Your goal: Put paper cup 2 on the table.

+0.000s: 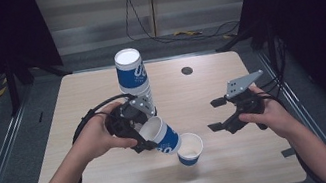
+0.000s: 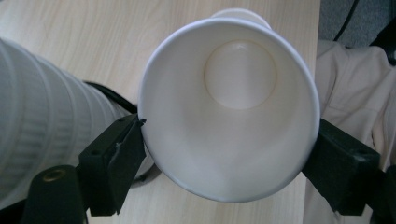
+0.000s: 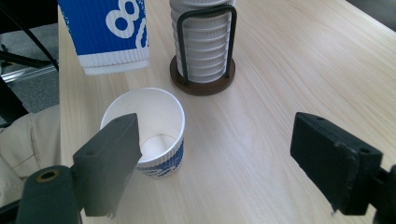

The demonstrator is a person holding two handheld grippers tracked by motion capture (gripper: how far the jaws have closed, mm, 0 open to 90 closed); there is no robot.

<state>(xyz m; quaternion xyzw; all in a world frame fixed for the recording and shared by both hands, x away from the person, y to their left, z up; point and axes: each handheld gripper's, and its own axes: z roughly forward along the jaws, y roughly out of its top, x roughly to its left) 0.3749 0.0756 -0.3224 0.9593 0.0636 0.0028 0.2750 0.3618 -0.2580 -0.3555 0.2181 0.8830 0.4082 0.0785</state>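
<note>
Bright tabletop, dark surroundings, slight softness

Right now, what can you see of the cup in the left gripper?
The cup is paper, ribbed blue outside with white print, plain white and empty inside. It lies tilted, mouth toward the left gripper, whose jaws clamp its rim on both sides. It hangs above the table, base near the upright cup, beside the stack.
</note>
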